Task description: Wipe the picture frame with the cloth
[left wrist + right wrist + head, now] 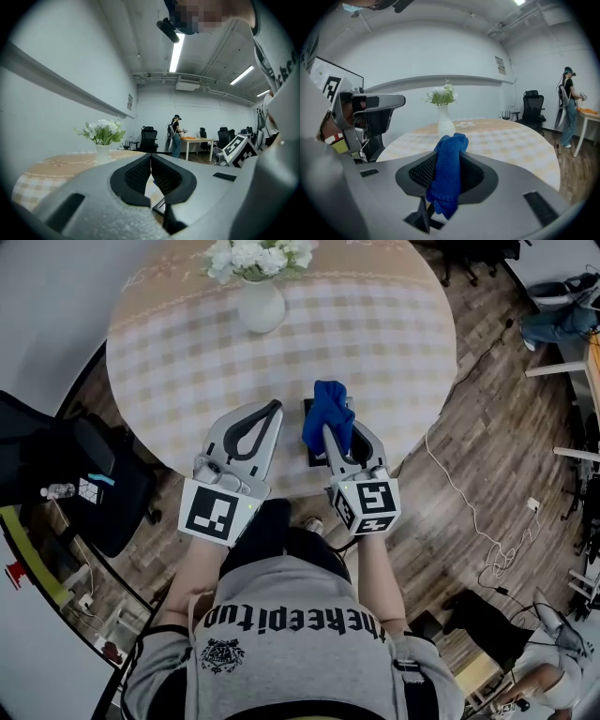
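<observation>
Blue cloth [330,409] is pinched in your right claw [329,433], bunched for rubbing, I think, just above the picture frame [310,457] on the surface [187,362]. Your left claw [273,409], beside the frame, is pressed together and empty.

One round table [187,362] carries the things. At its far edge stands one white vase [261,306] with one bunch of white flowers [258,254]. By its near edge there is one dark picture frame [313,455] and one blue cloth [331,413]. There are two grippers, the left gripper [274,407] and the right gripper [330,432]. There are two marker cubes, the left marker cube [217,510] and the right marker cube [367,504]. Far back in the room, one person [176,136] stands by one desk [197,140].
</observation>
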